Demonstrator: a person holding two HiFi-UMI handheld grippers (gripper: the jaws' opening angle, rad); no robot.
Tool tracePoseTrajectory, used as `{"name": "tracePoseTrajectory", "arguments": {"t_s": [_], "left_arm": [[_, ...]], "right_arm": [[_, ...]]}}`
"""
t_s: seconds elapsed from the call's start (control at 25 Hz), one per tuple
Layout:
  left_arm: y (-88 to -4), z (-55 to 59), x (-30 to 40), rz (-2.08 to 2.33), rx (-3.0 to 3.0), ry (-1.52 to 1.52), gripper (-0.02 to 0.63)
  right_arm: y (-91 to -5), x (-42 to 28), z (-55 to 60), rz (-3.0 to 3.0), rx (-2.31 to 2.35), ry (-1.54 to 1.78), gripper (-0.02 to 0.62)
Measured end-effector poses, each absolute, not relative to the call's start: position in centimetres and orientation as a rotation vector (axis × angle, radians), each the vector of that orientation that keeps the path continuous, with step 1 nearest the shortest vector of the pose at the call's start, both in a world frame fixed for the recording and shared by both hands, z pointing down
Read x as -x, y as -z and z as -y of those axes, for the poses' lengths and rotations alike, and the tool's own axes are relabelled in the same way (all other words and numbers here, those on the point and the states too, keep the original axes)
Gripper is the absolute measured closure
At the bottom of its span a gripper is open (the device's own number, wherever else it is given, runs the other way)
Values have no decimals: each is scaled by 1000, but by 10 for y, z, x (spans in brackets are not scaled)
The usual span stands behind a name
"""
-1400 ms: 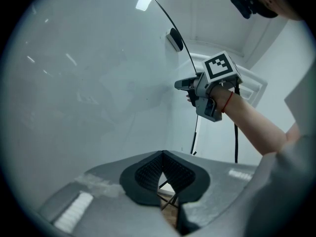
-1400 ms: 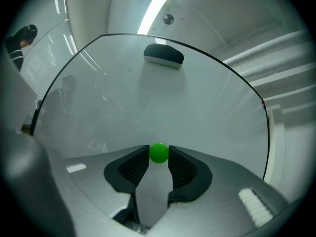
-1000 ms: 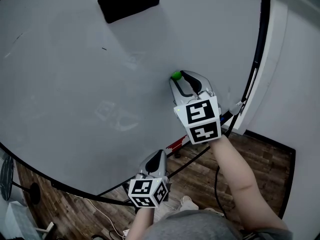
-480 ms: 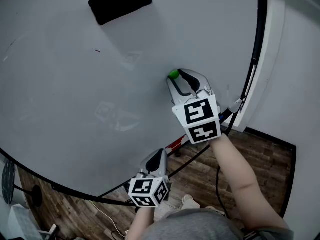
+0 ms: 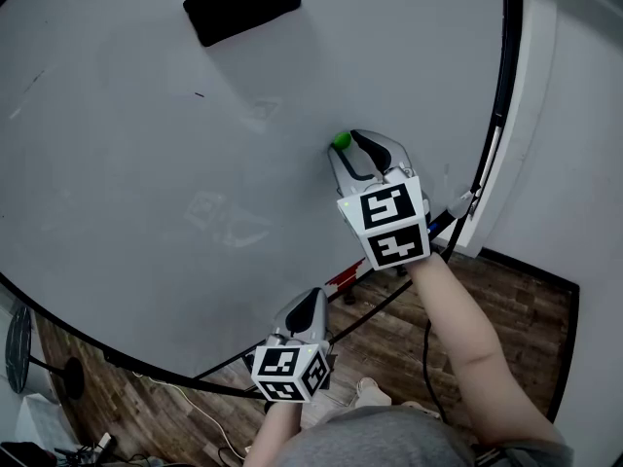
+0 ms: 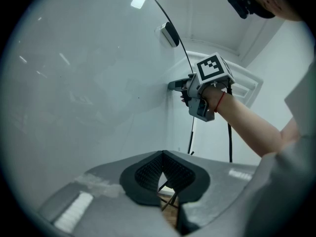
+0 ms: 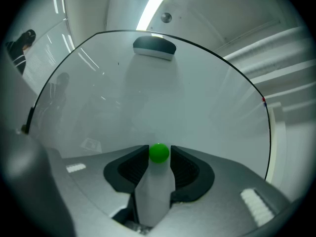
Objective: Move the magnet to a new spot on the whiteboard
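While the left gripper (image 6: 162, 153) sits closed, the right gripper (image 7: 159, 149), jaws parted, flanks the magnet (image 7: 159, 153).

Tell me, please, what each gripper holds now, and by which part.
Nothing is firmly held. The right gripper is opening its jaws, which flank the small green ball magnet on the pale whiteboard at its sides. The left gripper is shut, empty.

Holds green magnet (image 5: 342, 142) right of centre and black eraser (image 5: 243, 3) near top, well apart, on whiteboard (image 5: 146, 163) face.
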State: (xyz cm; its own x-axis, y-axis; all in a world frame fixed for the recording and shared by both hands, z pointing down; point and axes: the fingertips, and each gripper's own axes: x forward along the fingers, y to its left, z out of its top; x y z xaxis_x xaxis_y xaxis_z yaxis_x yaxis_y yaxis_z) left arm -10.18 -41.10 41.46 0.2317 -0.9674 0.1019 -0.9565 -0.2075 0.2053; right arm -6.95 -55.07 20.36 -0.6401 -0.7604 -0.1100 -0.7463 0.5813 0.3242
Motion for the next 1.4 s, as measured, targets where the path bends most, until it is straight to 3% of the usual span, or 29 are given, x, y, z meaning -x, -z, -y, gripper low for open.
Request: {"name": "tracePoseTrajectory", "arguments": {"t_s": [0.52,1.2,1.4], "left_arm": [[-414,385,109,1854,-2257,87,601],[-426,308,120,1902,-2192,90,601],[-430,286,121,1928,-2159,103,601]], "right_arm": [[-230,65,523,2747,-1305,471,443],[-320,40,407,2752,-1284,276,589],[-345,29,370,2787,-1246,207,594]]}}
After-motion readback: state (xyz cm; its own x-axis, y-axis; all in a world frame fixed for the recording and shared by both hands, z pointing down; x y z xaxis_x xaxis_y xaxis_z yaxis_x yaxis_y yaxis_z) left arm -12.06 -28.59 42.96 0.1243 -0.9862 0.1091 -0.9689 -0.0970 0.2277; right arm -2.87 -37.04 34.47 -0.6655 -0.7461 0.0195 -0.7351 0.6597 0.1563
